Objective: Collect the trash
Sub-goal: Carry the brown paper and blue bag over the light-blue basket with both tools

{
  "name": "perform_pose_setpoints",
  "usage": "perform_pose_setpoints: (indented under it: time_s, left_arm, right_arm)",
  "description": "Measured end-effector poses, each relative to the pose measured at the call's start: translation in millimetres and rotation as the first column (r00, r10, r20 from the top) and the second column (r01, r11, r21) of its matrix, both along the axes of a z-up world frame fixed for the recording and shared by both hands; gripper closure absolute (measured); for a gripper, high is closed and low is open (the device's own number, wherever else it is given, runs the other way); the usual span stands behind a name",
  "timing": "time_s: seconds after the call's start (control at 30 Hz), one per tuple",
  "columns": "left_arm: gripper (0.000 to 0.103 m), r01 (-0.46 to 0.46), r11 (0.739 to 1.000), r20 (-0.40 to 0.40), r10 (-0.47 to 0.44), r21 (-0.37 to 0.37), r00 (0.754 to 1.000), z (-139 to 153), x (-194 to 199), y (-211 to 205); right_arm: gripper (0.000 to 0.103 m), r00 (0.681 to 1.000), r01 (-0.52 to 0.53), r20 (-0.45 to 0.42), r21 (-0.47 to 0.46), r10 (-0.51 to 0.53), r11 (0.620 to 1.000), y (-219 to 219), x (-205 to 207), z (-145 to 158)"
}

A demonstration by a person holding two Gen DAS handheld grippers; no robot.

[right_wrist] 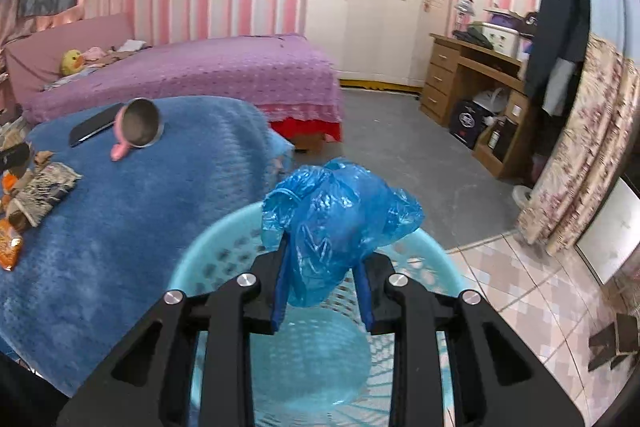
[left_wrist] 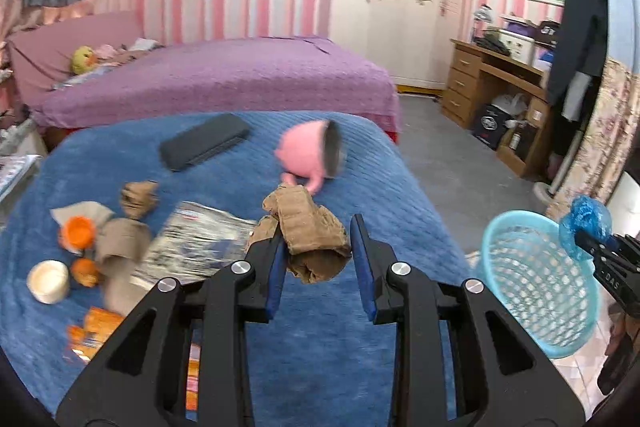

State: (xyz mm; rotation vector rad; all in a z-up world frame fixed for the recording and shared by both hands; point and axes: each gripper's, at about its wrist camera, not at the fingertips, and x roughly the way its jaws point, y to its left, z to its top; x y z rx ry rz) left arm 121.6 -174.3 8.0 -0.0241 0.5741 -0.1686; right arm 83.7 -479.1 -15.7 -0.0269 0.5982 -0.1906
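My left gripper (left_wrist: 318,227) is shut on a crumpled piece of brown cardboard (left_wrist: 310,227) and holds it above the blue blanket (left_wrist: 320,347). My right gripper (right_wrist: 322,259) is shut on a crumpled blue plastic bag (right_wrist: 336,219), held over the light blue mesh basket (right_wrist: 208,259). The basket (left_wrist: 536,283) and the bag (left_wrist: 586,227) also show at the right of the left wrist view. More trash lies on the blanket at the left: brown paper wads (left_wrist: 138,199), a silver wrapper (left_wrist: 196,247), orange peel (left_wrist: 78,231), orange packets (left_wrist: 94,331).
A pink mug (left_wrist: 310,153) lies on its side on the blanket beside a dark flat case (left_wrist: 204,147). A white cup (left_wrist: 48,281) stands at the left. A purple bed (left_wrist: 224,75) lies behind. A wooden desk (left_wrist: 496,83) stands at the right on grey floor.
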Motion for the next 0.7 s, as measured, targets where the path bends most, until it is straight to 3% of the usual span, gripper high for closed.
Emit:
perform_pose_setpoints:
  time_s: [0.37, 0.53, 0.7]
  left_arm:
    - [0.074, 0.124, 0.992, -0.019, -0.124, -0.008, 0.992, -15.9, 12.9, -75.0]
    - [0.074, 0.230, 0.973, -0.020, -0.230, -0.025, 0.973, -19.8, 4.0, -116.3]
    - [0.074, 0.303, 0.952, -0.071, -0.305, -0.030, 0.950, -33.2, 3.6, -158.7]
  right_arm:
    - [0.075, 0.998, 0.065, -0.009, 0.049, -0.065, 0.997, -51.3, 0.5, -11.0]
    - [0.075, 0.997, 0.081, 0.000, 0.074, -0.081, 0.994, -66.6, -2.7, -14.2]
    - [0.075, 0.995, 0.099, -0.004, 0.075, -0.099, 0.992, -73.0, -8.4, -16.8]
